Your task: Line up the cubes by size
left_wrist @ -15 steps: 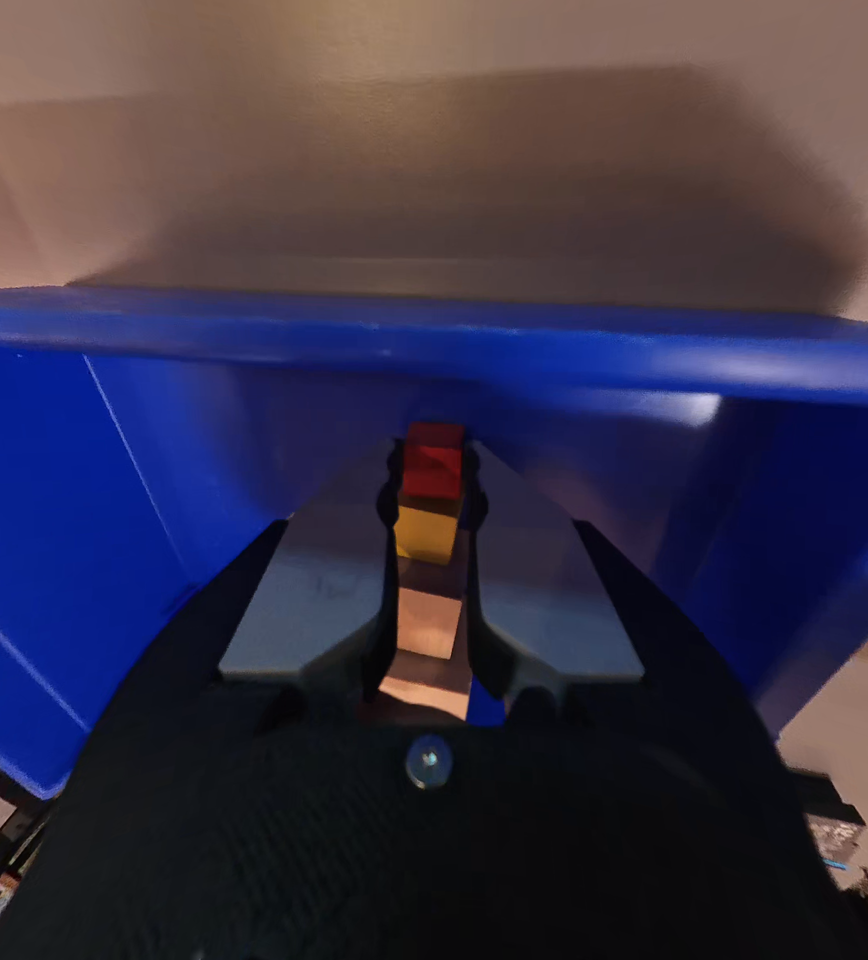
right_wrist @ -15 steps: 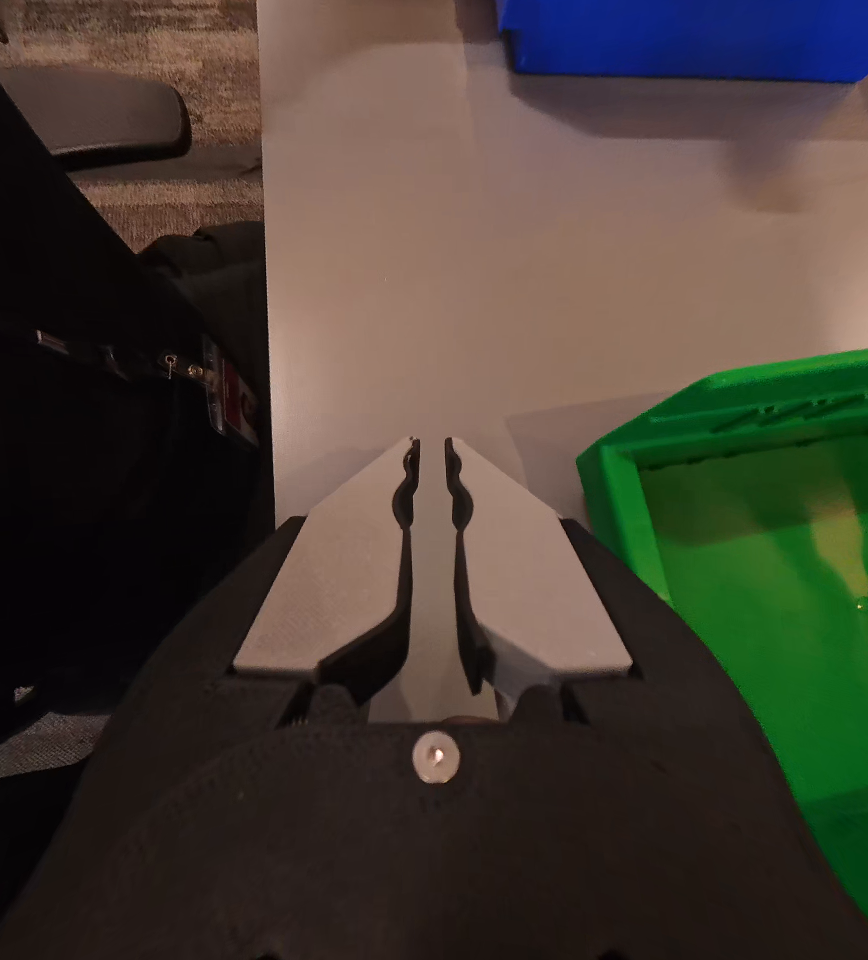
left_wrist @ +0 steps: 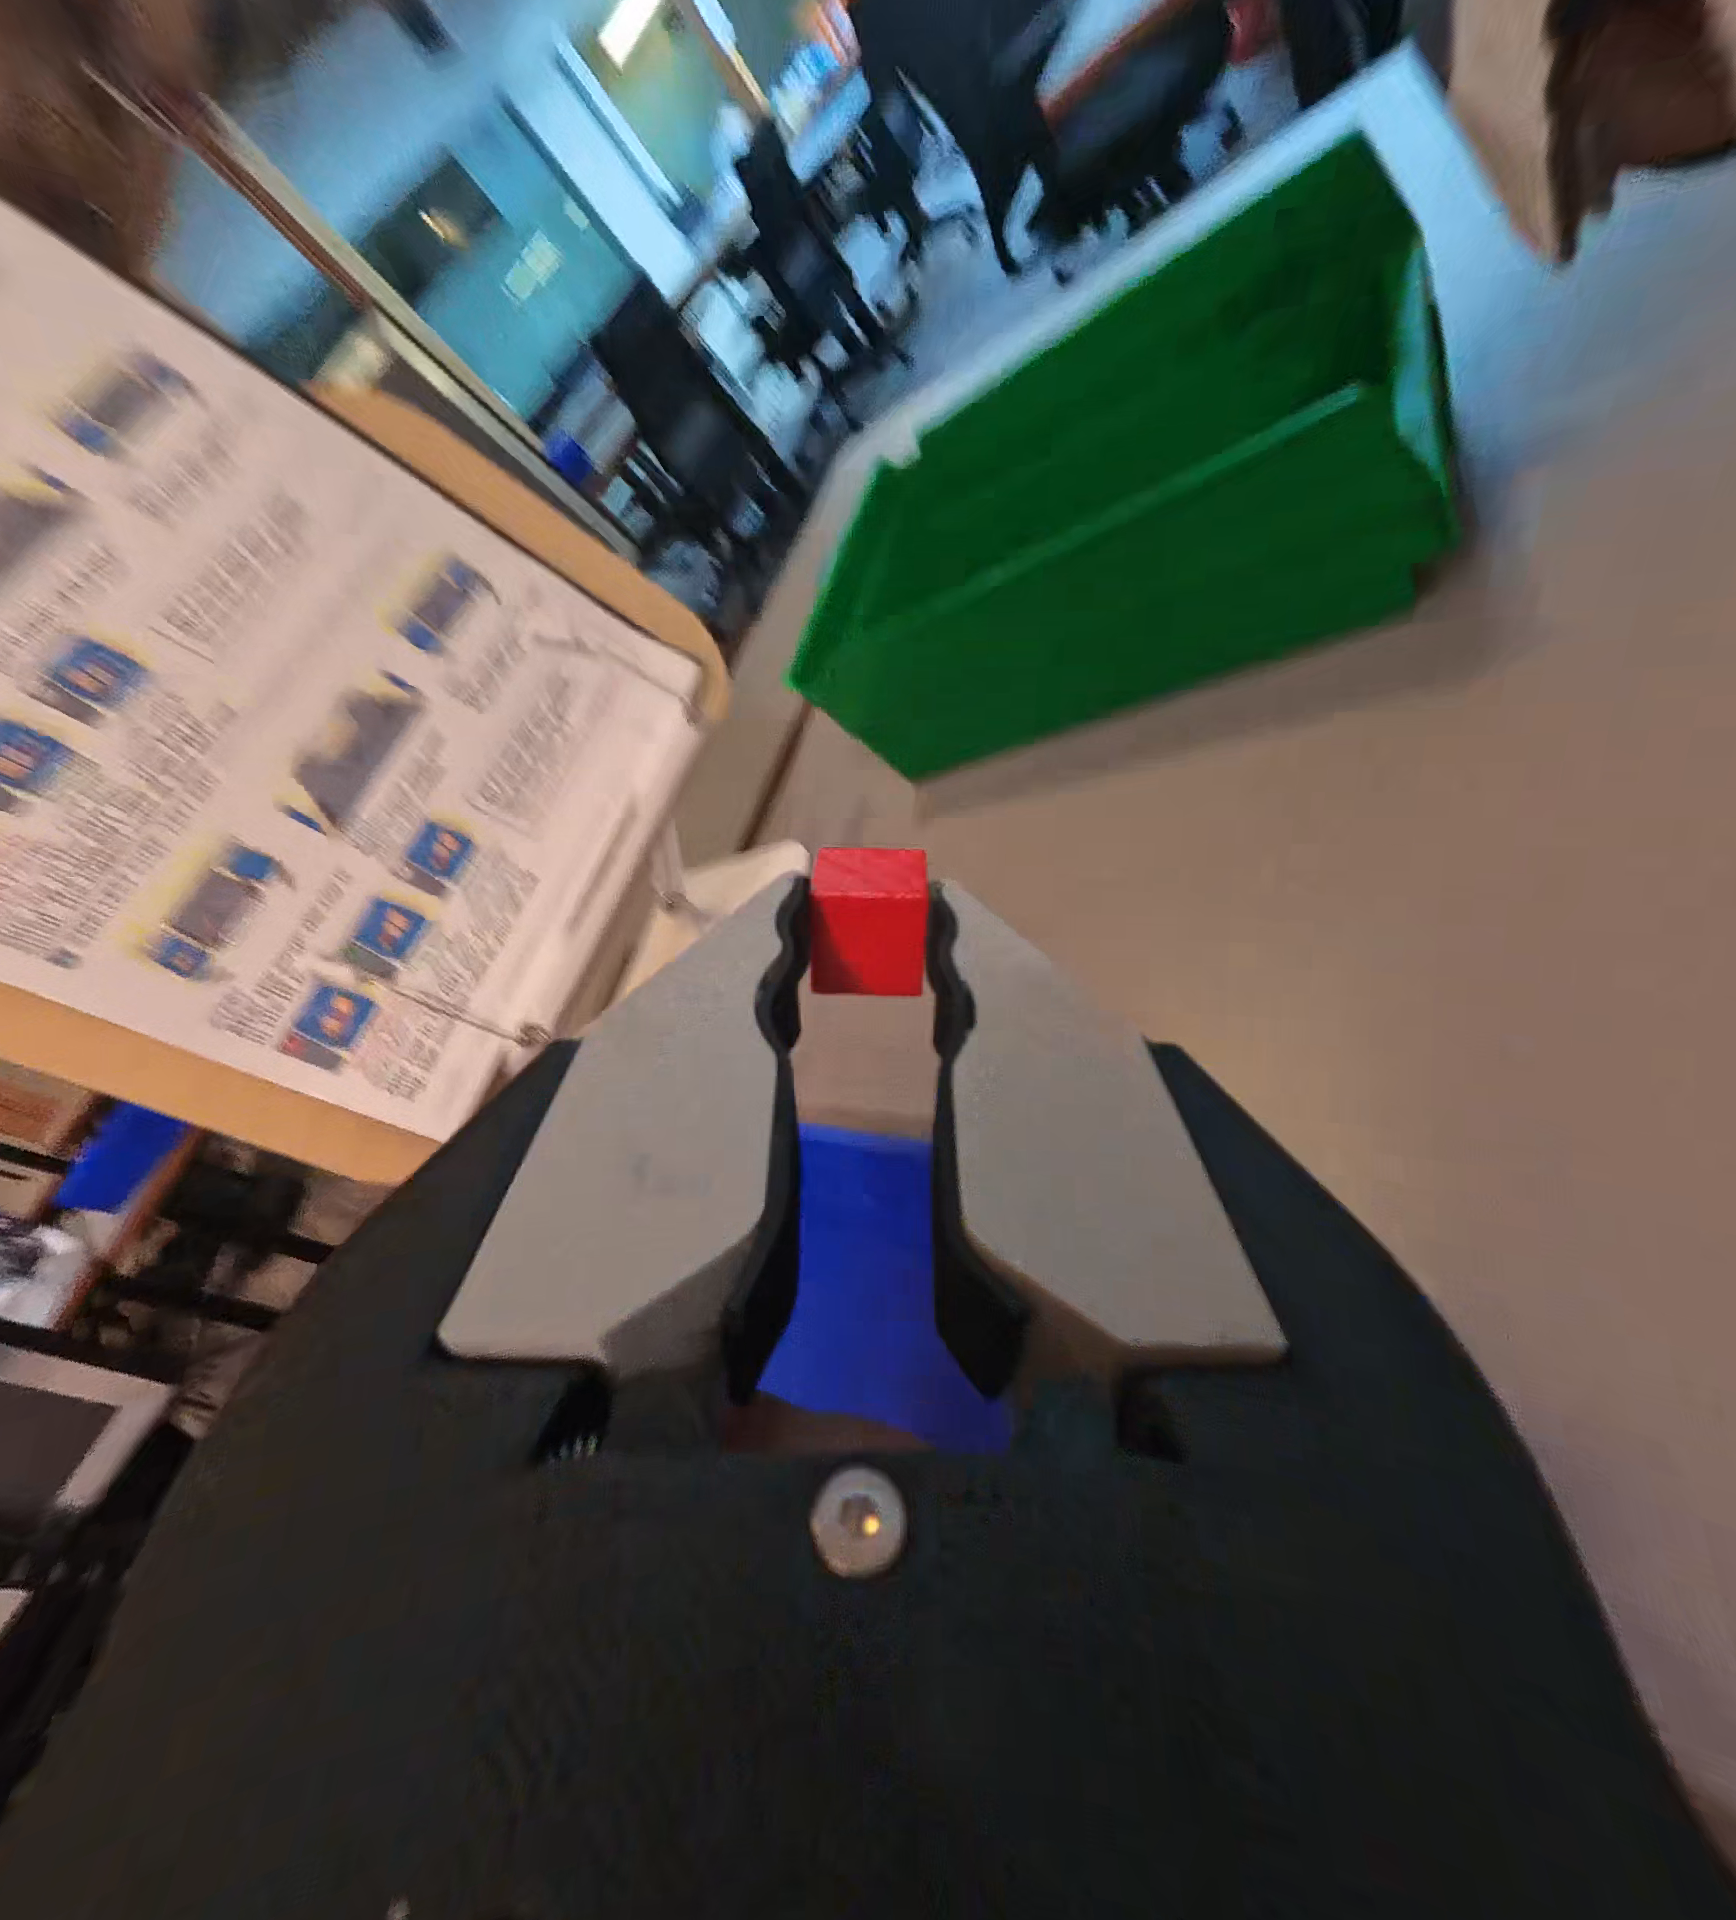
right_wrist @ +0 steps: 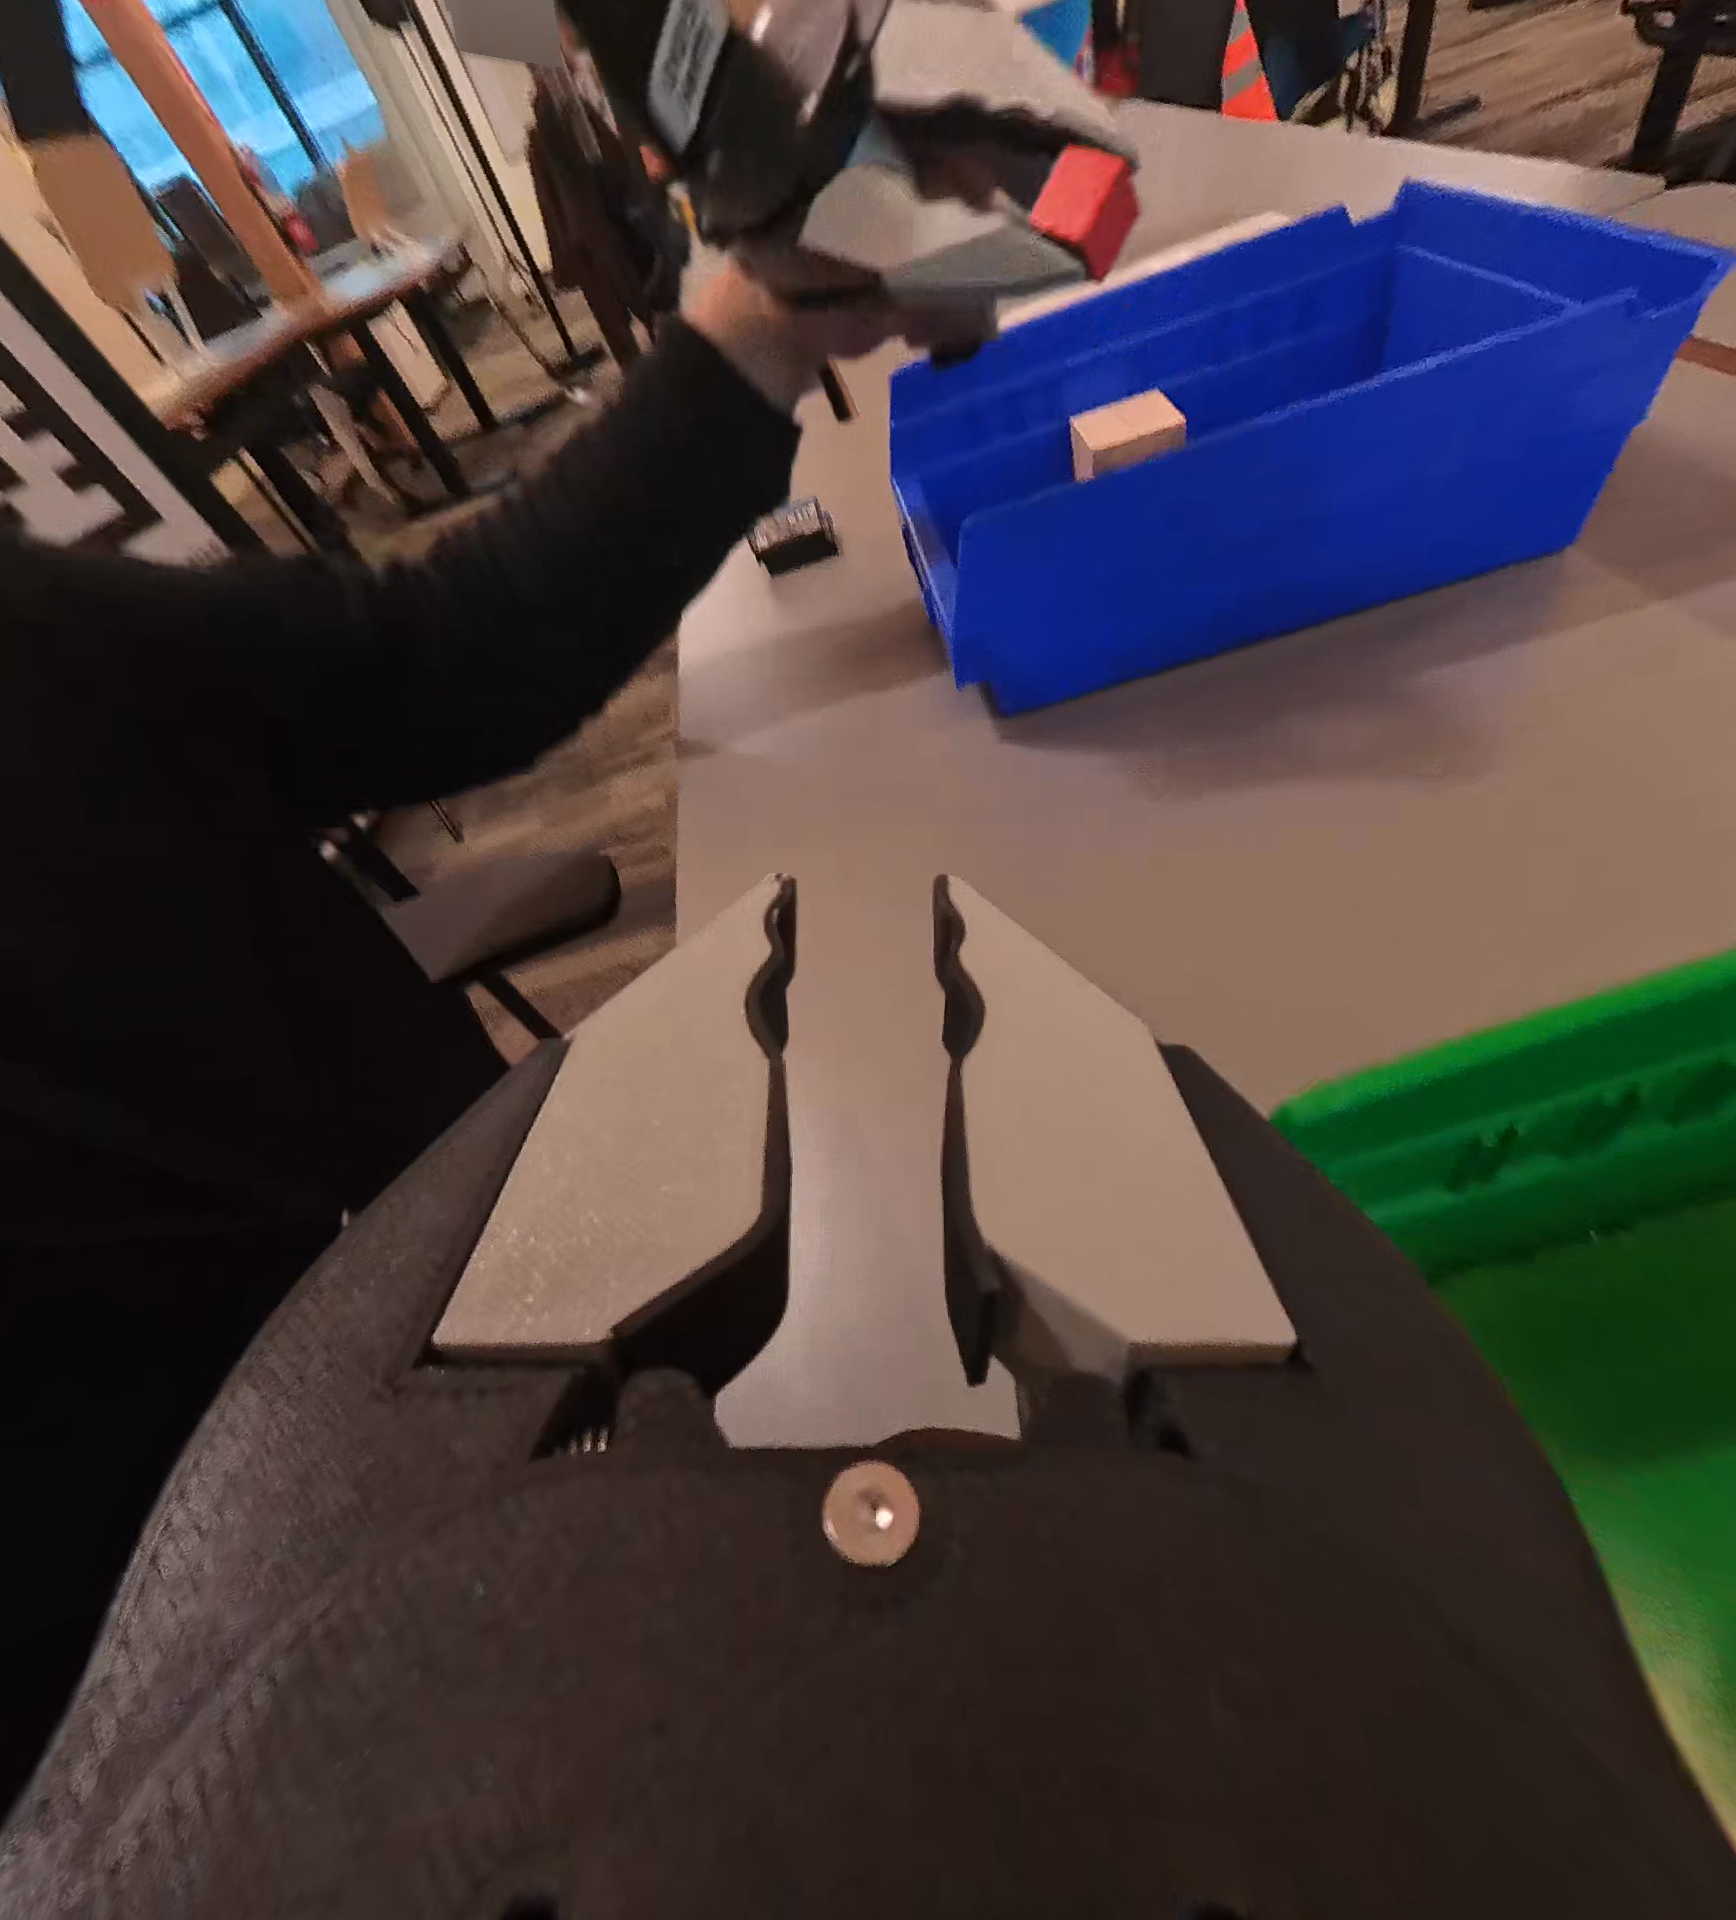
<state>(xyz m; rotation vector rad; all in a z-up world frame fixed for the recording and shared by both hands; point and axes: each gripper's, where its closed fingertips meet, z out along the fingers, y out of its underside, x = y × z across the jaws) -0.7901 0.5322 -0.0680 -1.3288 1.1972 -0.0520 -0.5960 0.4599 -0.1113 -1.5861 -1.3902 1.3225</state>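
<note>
Left tool (left_wrist: pixel 866 935) clamped on a small red cube (left_wrist: pixel 866 923), held at the very fingertips, raised in the air above the blue bin (right_wrist: pixel 1259 551). Cube plain, matte, sharp-edged, one face brighter than the one below it; also seen from the right wrist view as a red block (right_wrist: pixel 1084 216) between the far tool's grey fingers, above the bin's near-left corner. Right tool (right_wrist: pixel 864 904) apart, nothing between its fingers, hovering over bare grey worktop (right_wrist: pixel 1259 852) just left of the green bin (right_wrist: pixel 1570 1195). Blue bin long and narrow, with a lower front lip, standing on the worktop well apart from the green one. Inside it a pale, wood-coloured cube (right_wrist: pixel 1126 434), larger than the red one, resting on the floor of the bin near the left end. Rest of the blue bin's floor partly hidden by its front wall. Green bin's visible inner floor bare and glossy; in the left wrist view the same bin (left_wrist: pixel 1134 582) seen from outside, beyond the red cube. Black sleeve (right_wrist: pixel 428 644) reaching from the left toward the raised tool.
</note>
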